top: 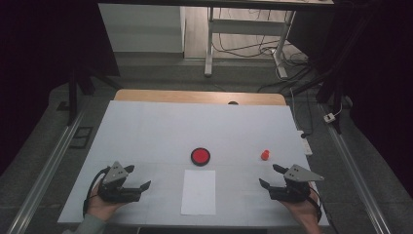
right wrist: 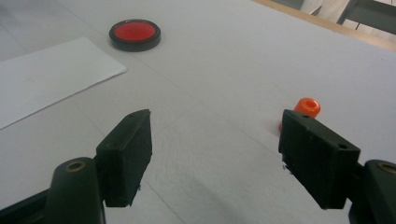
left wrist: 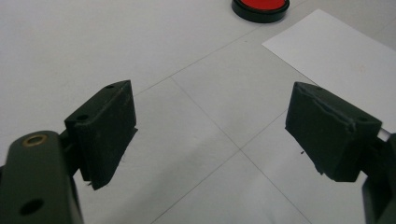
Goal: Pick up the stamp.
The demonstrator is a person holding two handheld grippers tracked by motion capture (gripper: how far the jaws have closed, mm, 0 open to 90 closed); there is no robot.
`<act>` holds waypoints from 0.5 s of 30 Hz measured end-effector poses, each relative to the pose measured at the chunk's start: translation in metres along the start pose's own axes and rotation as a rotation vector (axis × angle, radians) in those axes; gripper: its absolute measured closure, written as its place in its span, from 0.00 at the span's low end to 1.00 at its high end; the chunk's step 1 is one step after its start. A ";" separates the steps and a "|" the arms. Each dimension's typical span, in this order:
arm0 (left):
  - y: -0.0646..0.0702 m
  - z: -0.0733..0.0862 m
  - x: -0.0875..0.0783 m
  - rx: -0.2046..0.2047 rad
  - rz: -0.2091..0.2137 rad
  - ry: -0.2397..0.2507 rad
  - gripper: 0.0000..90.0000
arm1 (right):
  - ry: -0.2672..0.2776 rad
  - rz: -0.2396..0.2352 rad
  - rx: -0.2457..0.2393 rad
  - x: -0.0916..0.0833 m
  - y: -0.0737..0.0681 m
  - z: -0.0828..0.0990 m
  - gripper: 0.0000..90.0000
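Note:
A round red disc with a black rim (top: pixel 200 156) lies near the middle of the white table cover, also seen as the disc (left wrist: pixel 260 8) and the disc (right wrist: pixel 135 34). Just in front of it lies a white sheet of paper (top: pixel 198 191). A small orange-red piece (top: pixel 264 155) stands to the right; in the right gripper view the piece (right wrist: pixel 306 107) sits just beyond the right jaw. My left gripper (top: pixel 137 177) rests open at the front left, nothing between its jaws. My right gripper (top: pixel 269 176) rests open at the front right, also empty.
The white cover (top: pixel 146 131) spans the table, with a wooden edge (top: pixel 195 96) at the back. Beyond stand a desk frame (top: pixel 243 34) and floor cables. A white power strip (top: pixel 305 143) lies at the table's right edge.

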State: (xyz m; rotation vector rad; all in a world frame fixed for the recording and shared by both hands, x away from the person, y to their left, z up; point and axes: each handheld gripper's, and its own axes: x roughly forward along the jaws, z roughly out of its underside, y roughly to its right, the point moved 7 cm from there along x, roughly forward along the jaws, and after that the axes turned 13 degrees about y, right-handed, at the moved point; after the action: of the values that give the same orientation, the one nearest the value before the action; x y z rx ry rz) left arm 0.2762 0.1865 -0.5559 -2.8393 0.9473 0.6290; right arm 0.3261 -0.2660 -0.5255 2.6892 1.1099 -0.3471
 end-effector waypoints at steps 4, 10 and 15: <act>-0.001 0.000 0.000 -0.001 0.000 -0.001 0.18 | 0.005 -0.005 0.003 0.002 0.000 -0.006 0.29; -0.002 0.001 0.001 -0.002 0.002 -0.006 0.18 | 0.003 0.000 0.005 0.004 0.001 -0.013 0.31; -0.002 0.001 0.001 -0.002 0.003 -0.008 0.18 | 0.004 0.013 0.004 0.009 0.003 -0.020 0.32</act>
State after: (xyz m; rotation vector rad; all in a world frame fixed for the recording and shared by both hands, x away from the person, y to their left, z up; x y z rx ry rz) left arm 0.2776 0.1876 -0.5579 -2.8360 0.9504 0.6412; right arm 0.3369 -0.2567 -0.5090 2.7005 1.0938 -0.3424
